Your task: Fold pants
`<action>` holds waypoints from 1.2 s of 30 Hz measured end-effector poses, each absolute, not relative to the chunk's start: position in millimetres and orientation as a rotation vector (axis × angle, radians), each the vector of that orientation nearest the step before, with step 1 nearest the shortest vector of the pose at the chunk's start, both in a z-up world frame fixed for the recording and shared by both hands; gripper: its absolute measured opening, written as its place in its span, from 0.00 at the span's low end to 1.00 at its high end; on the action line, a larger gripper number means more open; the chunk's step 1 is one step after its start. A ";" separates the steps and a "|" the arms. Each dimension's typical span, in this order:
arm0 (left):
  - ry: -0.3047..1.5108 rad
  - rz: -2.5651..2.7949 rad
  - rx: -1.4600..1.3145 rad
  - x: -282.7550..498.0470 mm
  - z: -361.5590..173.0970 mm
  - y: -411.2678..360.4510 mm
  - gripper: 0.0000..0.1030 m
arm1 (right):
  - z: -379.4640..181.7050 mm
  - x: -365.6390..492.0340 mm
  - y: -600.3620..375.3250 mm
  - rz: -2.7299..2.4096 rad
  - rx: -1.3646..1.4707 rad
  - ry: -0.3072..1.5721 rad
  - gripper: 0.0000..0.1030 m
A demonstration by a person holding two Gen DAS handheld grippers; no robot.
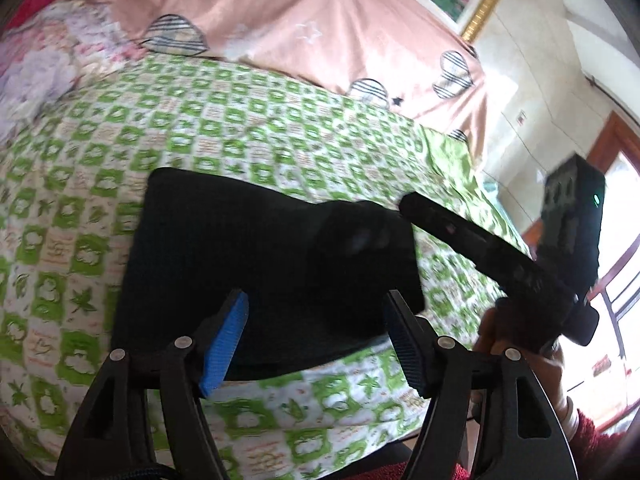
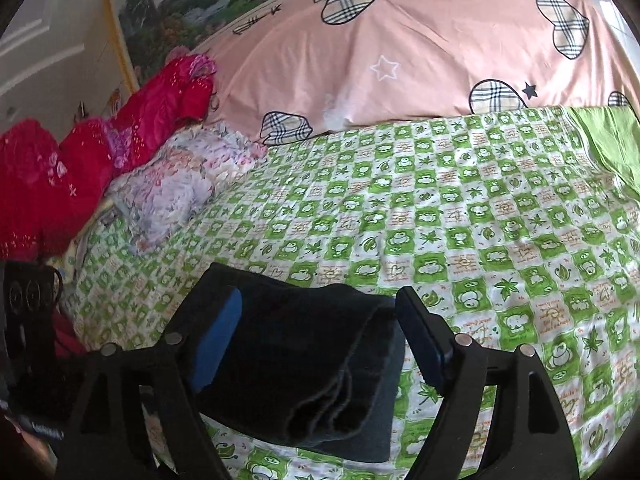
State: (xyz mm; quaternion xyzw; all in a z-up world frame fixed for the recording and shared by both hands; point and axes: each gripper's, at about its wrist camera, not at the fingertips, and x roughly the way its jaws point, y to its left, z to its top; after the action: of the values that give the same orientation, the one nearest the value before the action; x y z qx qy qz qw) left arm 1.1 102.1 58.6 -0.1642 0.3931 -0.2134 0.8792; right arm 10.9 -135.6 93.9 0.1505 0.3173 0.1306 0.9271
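On the green-and-white patterned bedsheet [image 2: 460, 216], near the bed's front edge, the dark blue-black pants [image 2: 304, 364] lie folded into a compact rectangular bundle, stacked layers showing at the near end. I'd judge the folding essentially done, with perhaps only a final tidy or press left. The left gripper [image 1: 316, 340] hovers just above the bundle with its blue-padded fingers spread wide, gripping nothing. The right gripper [image 2: 320, 340] is likewise spread apart, straddling the bundle's near end without clamping it. A pink heart-print quilt [image 2: 420, 48] lies behind.
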 end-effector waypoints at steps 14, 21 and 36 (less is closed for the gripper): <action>0.850 -0.259 -0.480 25.3 34.9 174.5 0.72 | 70.3 17.2 -137.8 0.214 0.340 0.718 0.81; 0.880 -0.243 -0.483 36.0 24.3 178.0 0.73 | 49.3 18.3 -140.1 0.171 0.301 0.782 0.81; 0.935 -0.245 -0.474 61.1 8.8 171.7 0.77 | 22.7 13.6 -165.3 0.192 0.366 0.820 0.81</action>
State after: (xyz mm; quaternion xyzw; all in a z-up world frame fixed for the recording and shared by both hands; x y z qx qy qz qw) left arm 61.1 171.7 8.8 -0.2256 0.4454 -0.1166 0.8586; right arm 13.6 -165.3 22.7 0.1764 0.3958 0.0926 0.8965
